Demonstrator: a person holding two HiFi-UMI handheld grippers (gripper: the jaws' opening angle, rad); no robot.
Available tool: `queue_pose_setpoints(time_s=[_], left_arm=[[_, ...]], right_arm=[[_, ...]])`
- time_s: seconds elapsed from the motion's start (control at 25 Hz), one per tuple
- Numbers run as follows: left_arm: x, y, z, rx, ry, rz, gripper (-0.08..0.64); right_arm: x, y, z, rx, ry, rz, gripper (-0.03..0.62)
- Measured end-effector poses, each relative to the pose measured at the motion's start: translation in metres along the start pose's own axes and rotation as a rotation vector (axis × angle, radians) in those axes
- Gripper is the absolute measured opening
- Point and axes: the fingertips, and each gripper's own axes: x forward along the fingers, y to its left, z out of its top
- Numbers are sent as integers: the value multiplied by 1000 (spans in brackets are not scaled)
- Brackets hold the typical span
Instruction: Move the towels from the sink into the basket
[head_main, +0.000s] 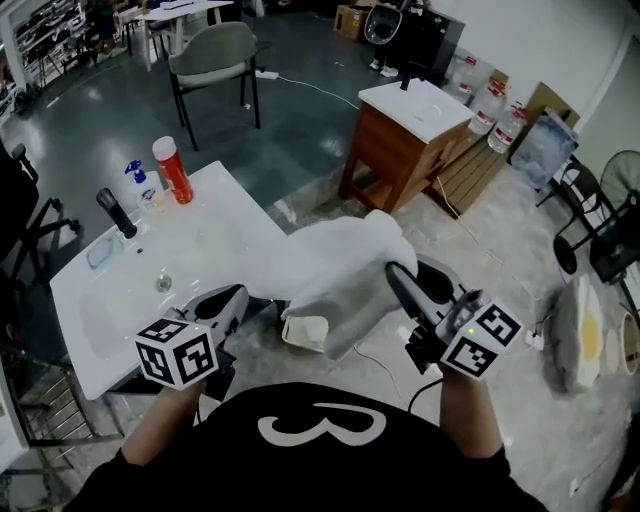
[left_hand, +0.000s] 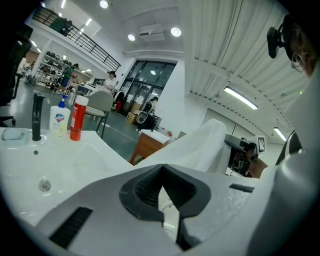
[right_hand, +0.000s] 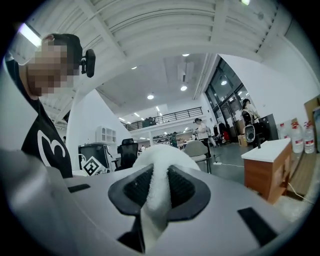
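A white towel (head_main: 340, 270) hangs in the air between my two grippers, to the right of the white sink (head_main: 120, 300) and over the floor. My right gripper (head_main: 392, 270) is shut on a thick fold of the towel (right_hand: 160, 165), which bulges up between the pads of that gripper (right_hand: 157, 192). My left gripper (head_main: 240, 295) sits at the towel's left corner by the sink's front right edge. In the left gripper view its jaws (left_hand: 165, 200) stand nearly together with a thin white strip pinched low between them, and the towel (left_hand: 200, 147) rises behind. No towel shows in the sink bowl (left_hand: 75, 155).
A black faucet (head_main: 115, 212), a red bottle (head_main: 172, 170) and a blue-capped soap bottle (head_main: 140, 183) stand on the sink's far side. A cream box-like thing (head_main: 305, 335) lies on the floor under the towel. A wooden cabinet (head_main: 405, 140) and a chair (head_main: 215, 60) stand farther off.
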Motion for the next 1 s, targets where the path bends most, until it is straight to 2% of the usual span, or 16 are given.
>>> queue_pose_setpoints(time_s=[0.16,0.36,0.64,0.8,1.0], left_arm=[[30,-22,-8,10,27,-39,5],[56,-41,-18,28,70,-73,5],[92,-48,-33,35,140,-111,5],[116,-47,-47,40,197,-128,5],[161,-22,-71,33,262,-128,5]], right_arm=[[-19,-26,-9,-7,23,-50,75],[-31,-59,-39,3,88,-116,75],[-22,-108,-110,56,243,-201,75],[-17,-133,-147,116,283,-249,75],[7,-166,-202,191,336,-309,75]])
